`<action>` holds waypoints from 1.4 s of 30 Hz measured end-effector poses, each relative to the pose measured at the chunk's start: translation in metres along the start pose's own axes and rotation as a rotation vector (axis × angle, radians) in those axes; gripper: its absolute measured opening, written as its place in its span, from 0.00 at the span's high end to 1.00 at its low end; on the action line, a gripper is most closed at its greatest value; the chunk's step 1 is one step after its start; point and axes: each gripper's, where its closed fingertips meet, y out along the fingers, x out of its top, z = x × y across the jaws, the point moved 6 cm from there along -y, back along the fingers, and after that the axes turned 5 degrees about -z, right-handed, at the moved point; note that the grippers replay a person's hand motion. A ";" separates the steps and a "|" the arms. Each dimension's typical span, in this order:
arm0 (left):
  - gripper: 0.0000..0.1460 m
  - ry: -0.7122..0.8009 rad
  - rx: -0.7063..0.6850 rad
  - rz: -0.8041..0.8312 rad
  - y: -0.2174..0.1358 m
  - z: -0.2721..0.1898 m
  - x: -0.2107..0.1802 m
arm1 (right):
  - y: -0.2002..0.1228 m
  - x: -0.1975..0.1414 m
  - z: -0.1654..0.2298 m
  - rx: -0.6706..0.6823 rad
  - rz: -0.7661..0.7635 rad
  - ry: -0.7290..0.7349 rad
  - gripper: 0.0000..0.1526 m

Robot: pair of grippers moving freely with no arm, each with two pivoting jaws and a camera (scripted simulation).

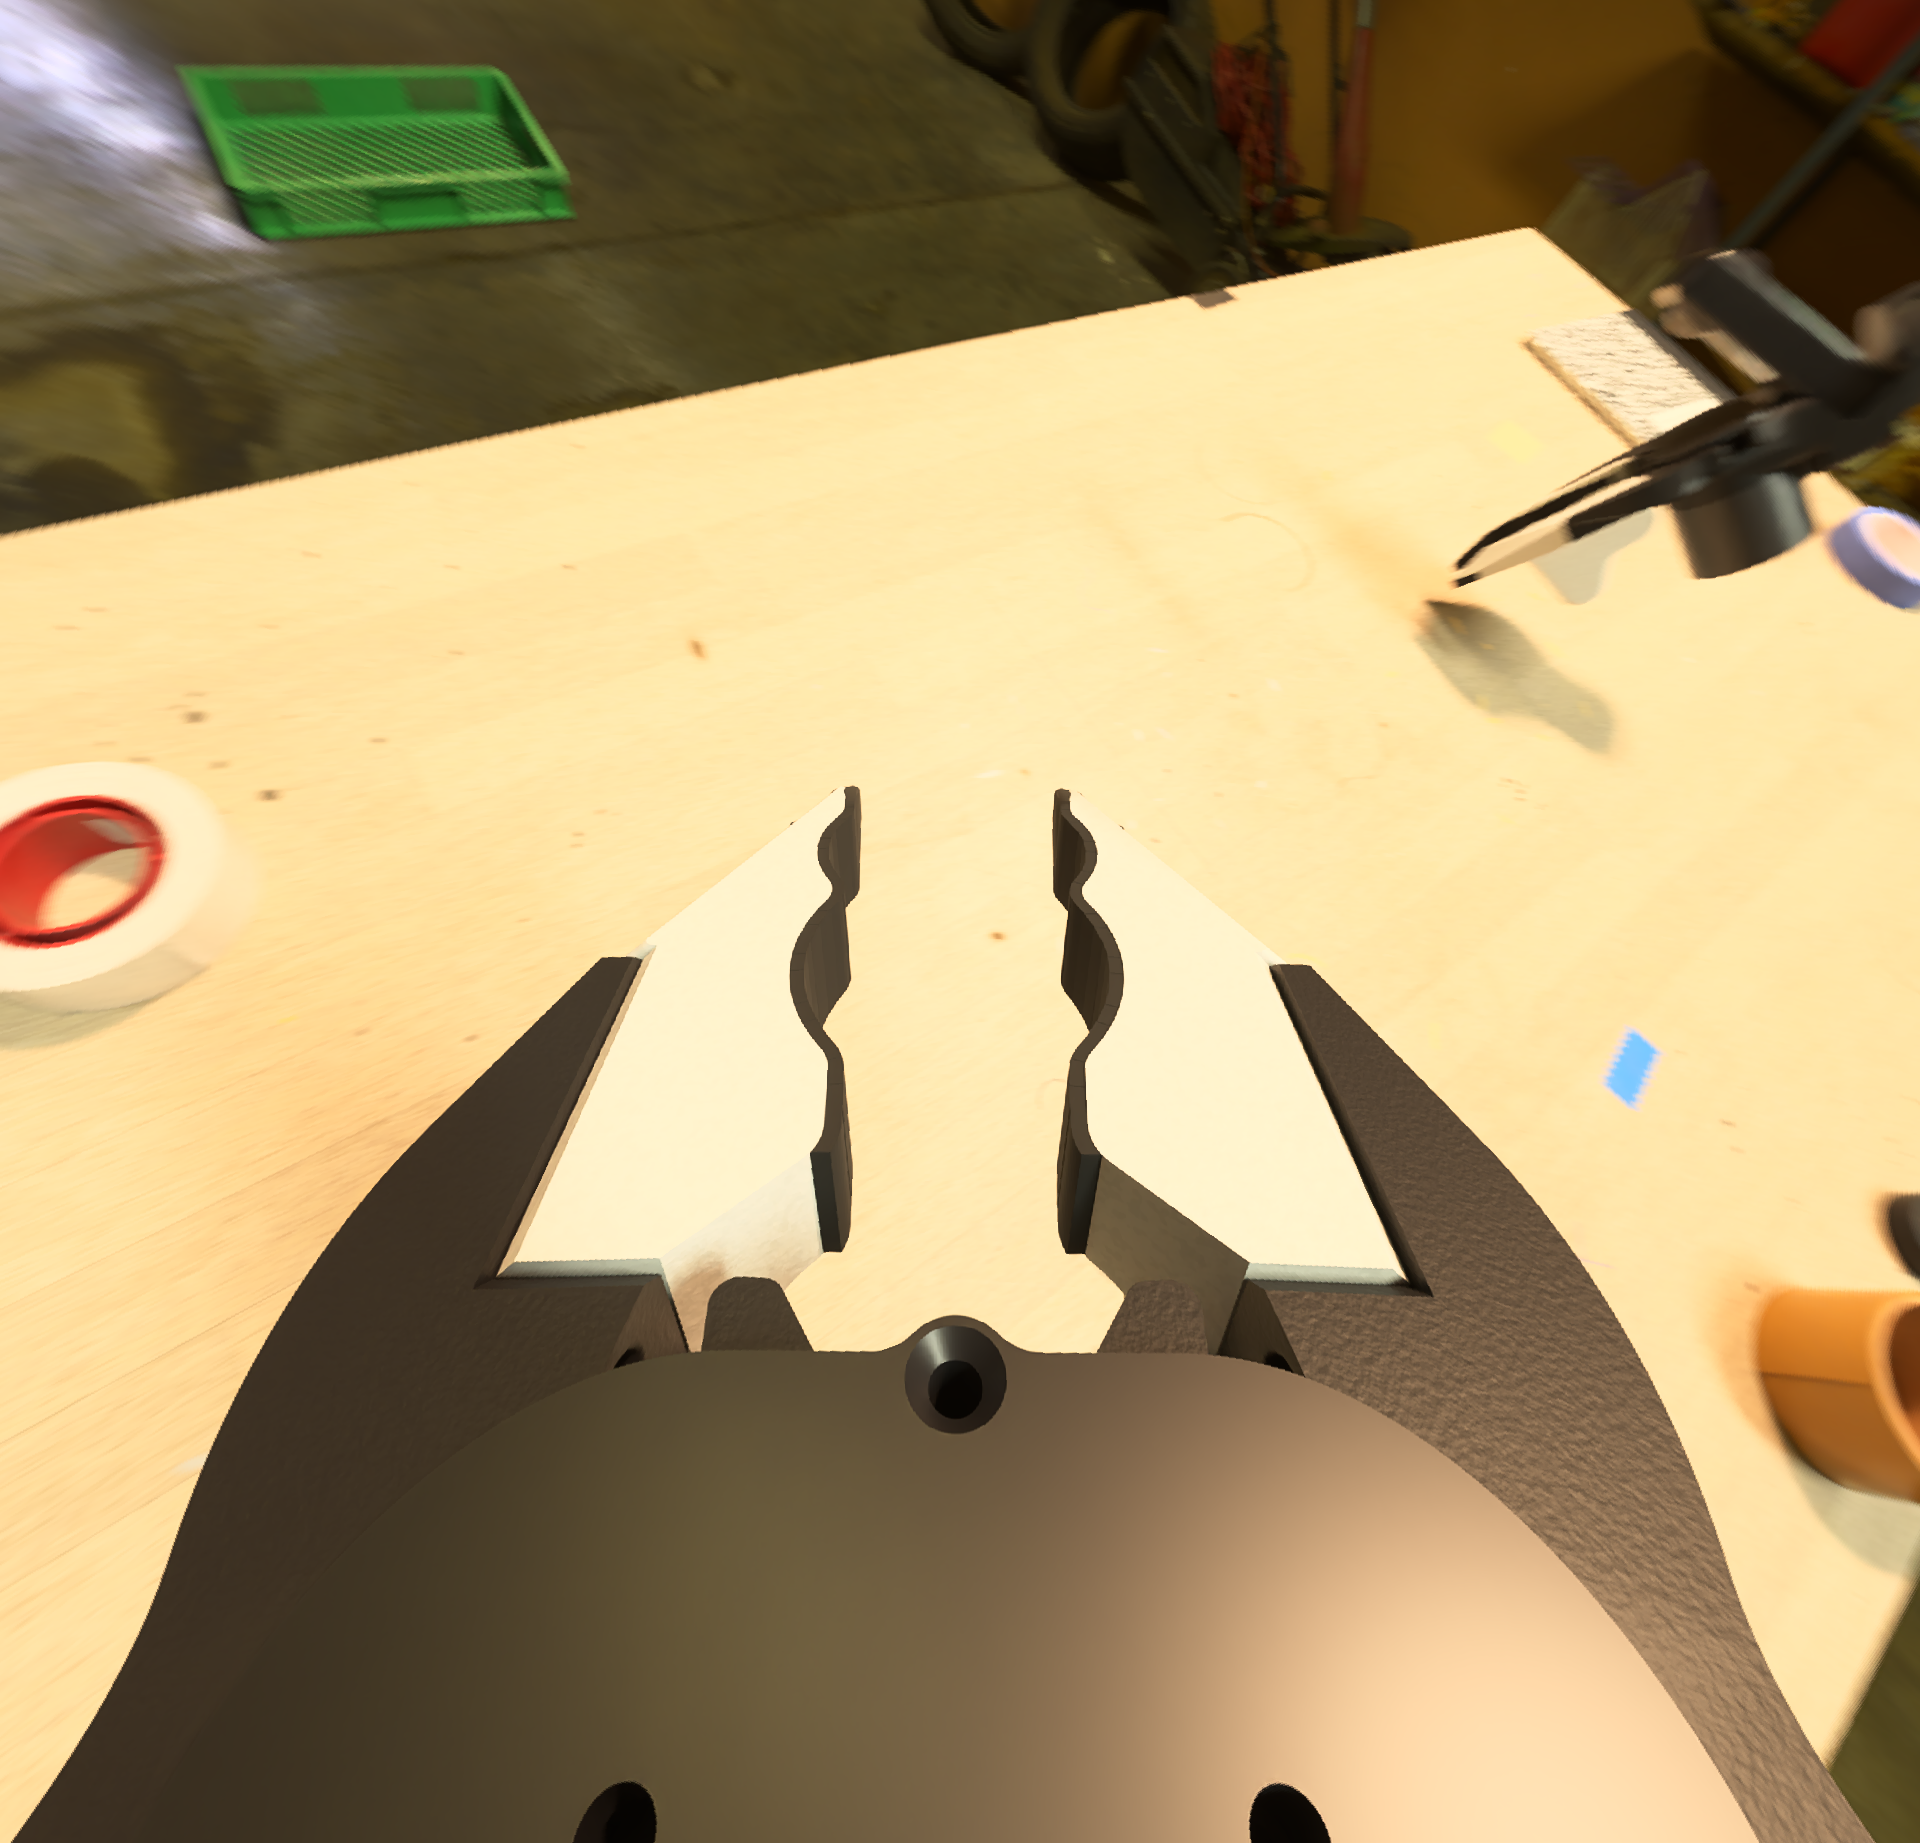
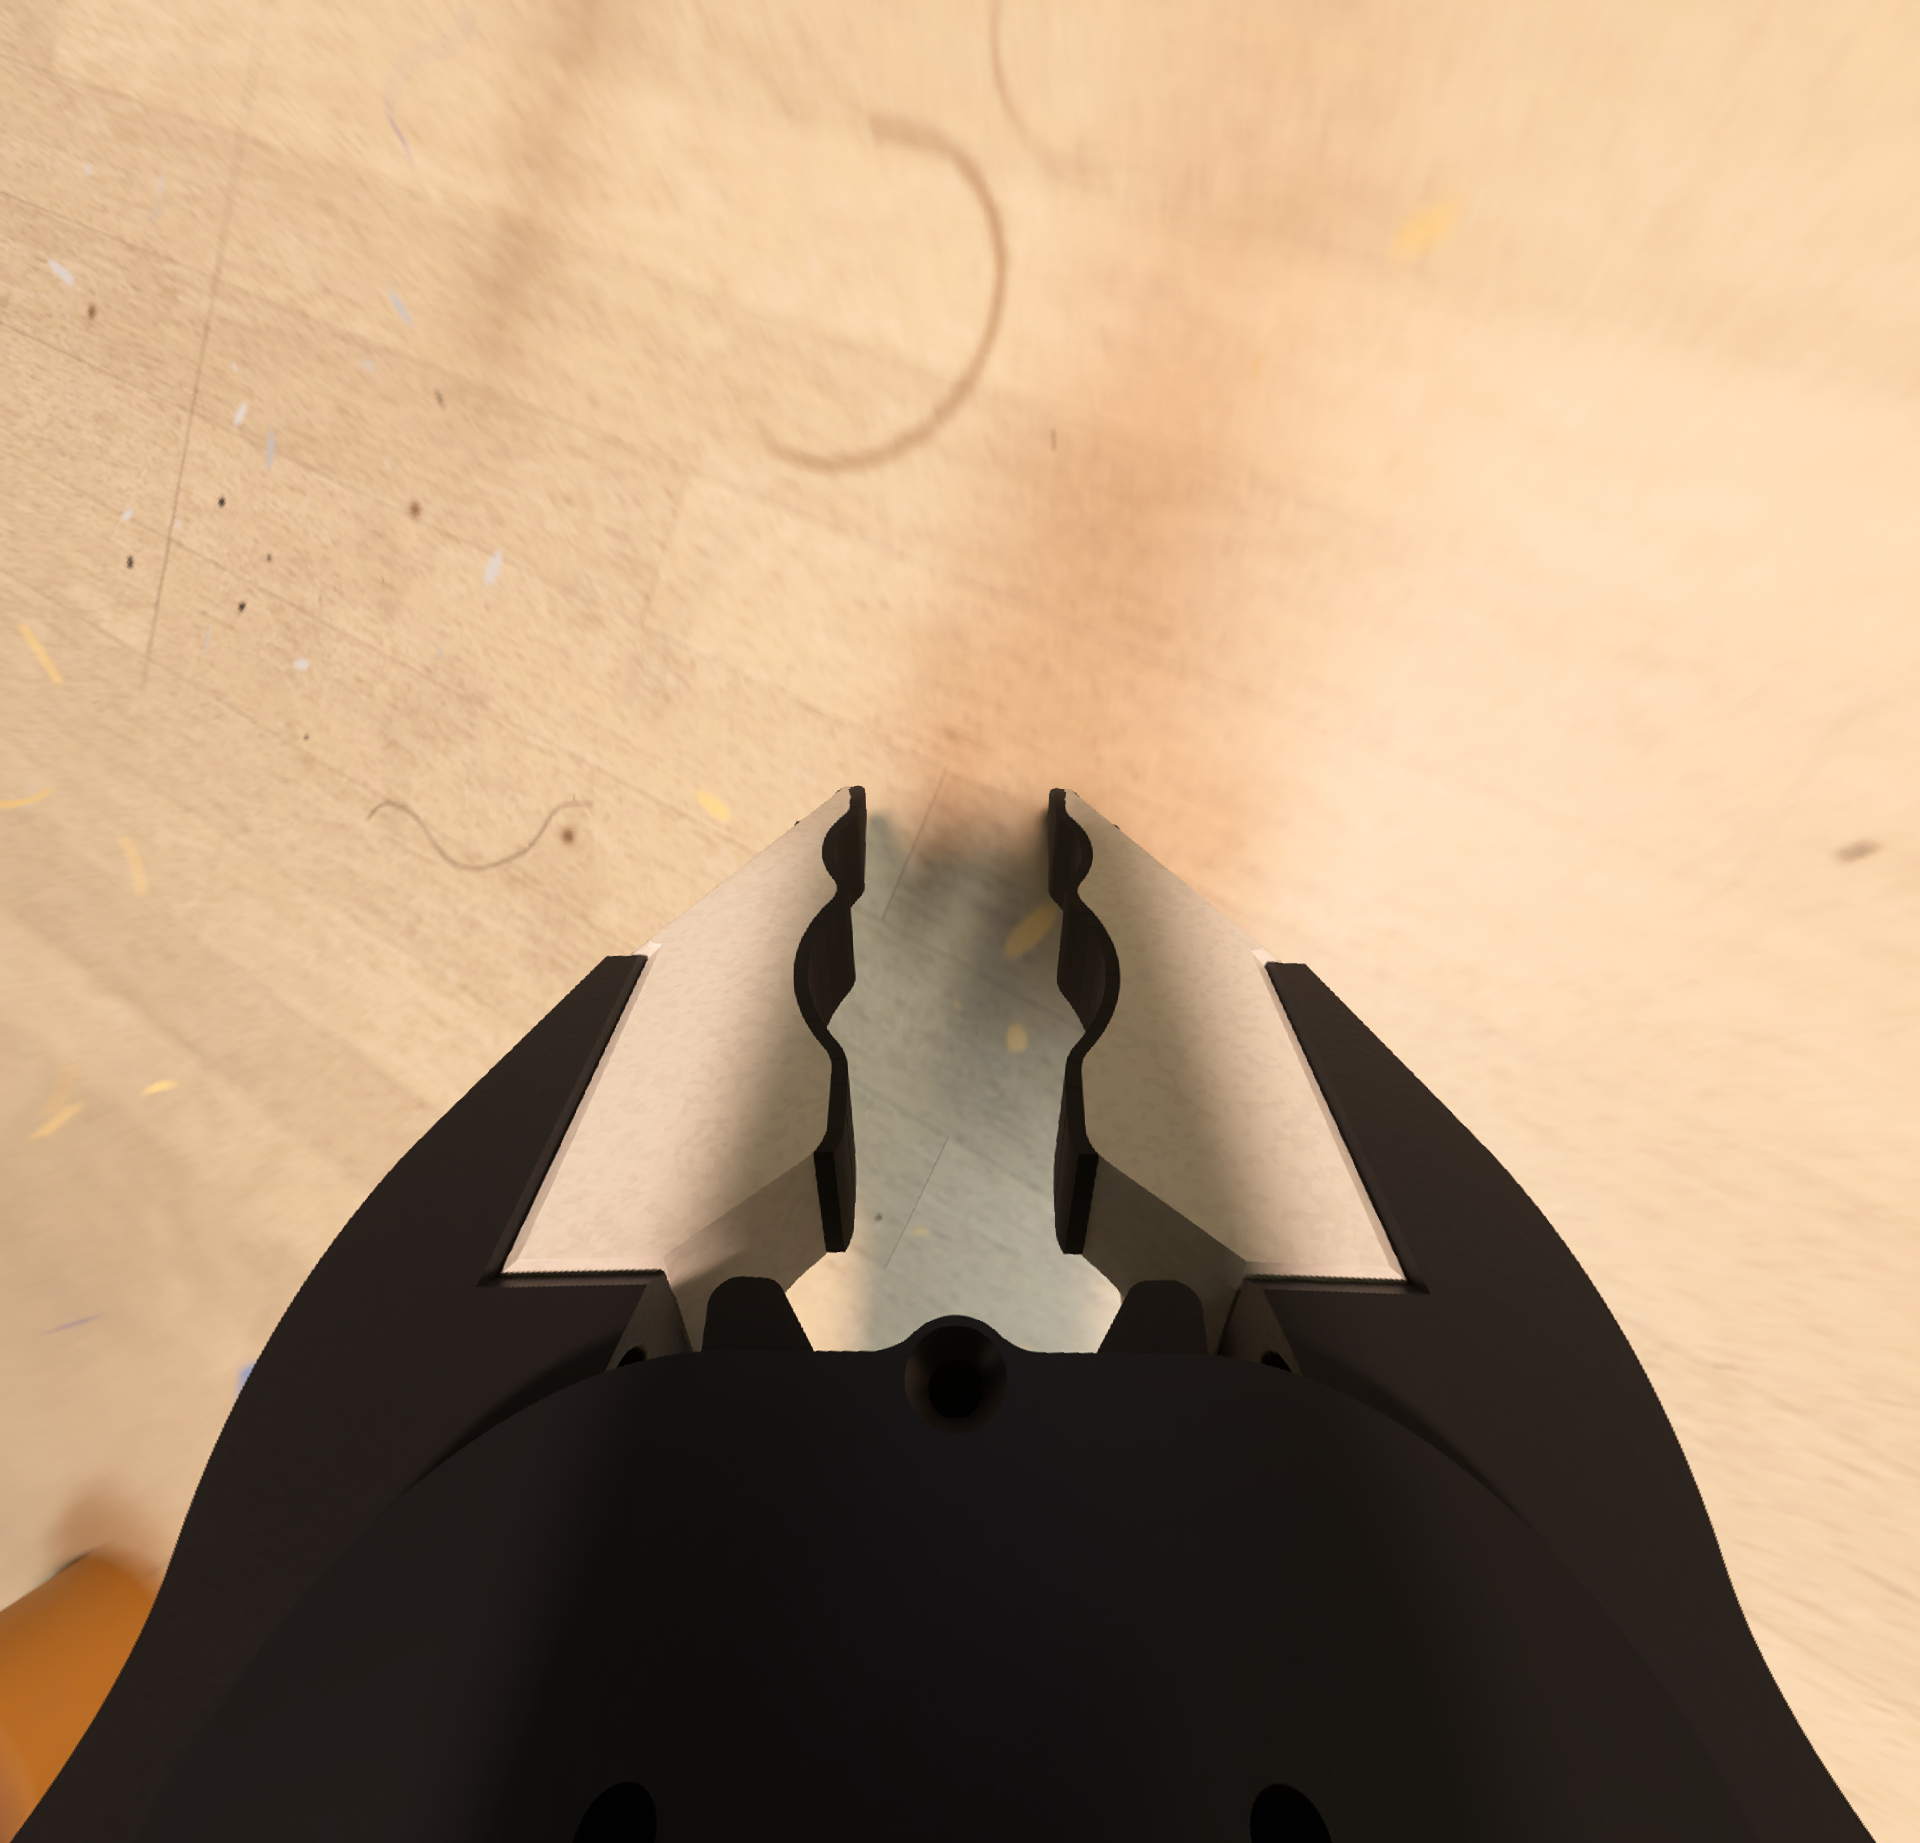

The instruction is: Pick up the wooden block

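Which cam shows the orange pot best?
Left wrist view. The orange pot lies on its side at the table's right edge, with rim and body visible though cropped. The right wrist view catches only an orange sliver at the lower left, behind the right gripper.

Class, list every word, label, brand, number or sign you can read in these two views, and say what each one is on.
None can be read in either view.
White tape roll, its core red: no print visible.
Green crate on the floor: blurred, no writing discernible.
Blue scrap on the table: plain.
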 end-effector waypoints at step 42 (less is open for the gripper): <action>0.79 0.450 0.038 0.662 0.106 0.073 -0.144 | -0.096 0.070 0.125 -0.198 -0.895 -0.718 0.58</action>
